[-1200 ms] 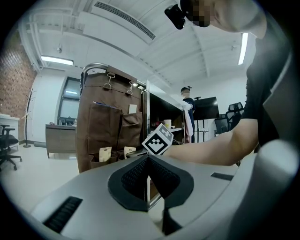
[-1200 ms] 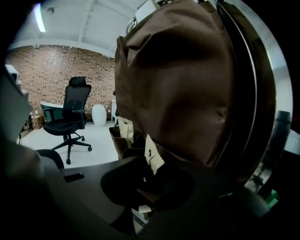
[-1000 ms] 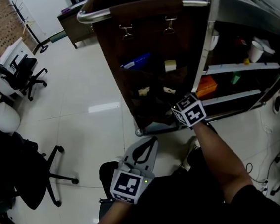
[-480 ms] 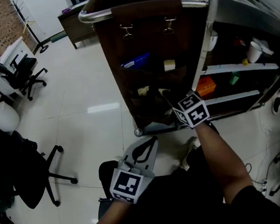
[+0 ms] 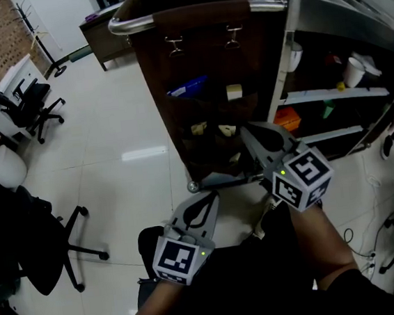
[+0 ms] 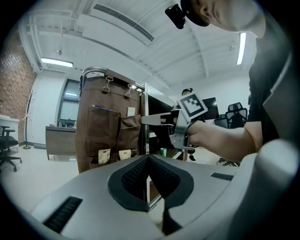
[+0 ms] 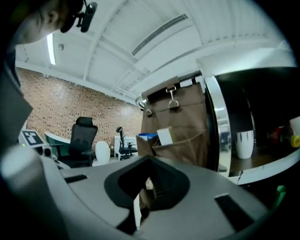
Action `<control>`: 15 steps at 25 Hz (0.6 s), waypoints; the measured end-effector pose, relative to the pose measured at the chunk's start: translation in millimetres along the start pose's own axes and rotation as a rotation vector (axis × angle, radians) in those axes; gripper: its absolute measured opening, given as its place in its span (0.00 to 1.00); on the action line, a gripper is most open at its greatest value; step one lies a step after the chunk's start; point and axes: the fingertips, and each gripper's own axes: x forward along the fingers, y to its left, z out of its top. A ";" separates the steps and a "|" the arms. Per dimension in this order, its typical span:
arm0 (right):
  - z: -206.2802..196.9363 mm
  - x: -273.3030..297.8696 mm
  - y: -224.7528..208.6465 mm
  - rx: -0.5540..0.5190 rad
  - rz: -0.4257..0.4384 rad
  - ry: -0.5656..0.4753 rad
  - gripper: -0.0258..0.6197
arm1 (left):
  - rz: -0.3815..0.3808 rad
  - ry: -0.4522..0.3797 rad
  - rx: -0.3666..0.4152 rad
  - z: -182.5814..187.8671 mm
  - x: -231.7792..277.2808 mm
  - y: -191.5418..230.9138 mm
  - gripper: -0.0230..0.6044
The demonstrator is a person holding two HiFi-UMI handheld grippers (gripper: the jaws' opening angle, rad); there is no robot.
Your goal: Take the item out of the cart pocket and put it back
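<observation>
Likely reach step: right hand-held gripper, jaws just closed empty, beside pocketed cream card (left hand-held gripper shut, idle); next, reopen.

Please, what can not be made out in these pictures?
- Head view: what the pale items in the cart pockets are; too small.
- Right gripper view: whether the shut right gripper pinches anything; its own jaws cover the tips.
- Head view: blue item lower part; pocket hides it.

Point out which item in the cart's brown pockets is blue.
The flat packet sticking out of the top-left pocket; the other items are pale cream.
</observation>
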 end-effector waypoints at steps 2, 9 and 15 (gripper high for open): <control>11.3 -22.8 16.1 0.017 0.021 -0.043 0.06 | 0.005 -0.003 -0.001 -0.9 0.3 1.3 0.04; -5.7 -74.3 61.0 0.001 0.054 -0.047 0.06 | -0.005 -0.005 -0.020 -4.7 4.7 -0.4 0.04; -75.4 -75.5 66.1 0.040 0.045 0.092 0.06 | -0.005 -0.013 -0.034 -1.3 2.5 0.8 0.04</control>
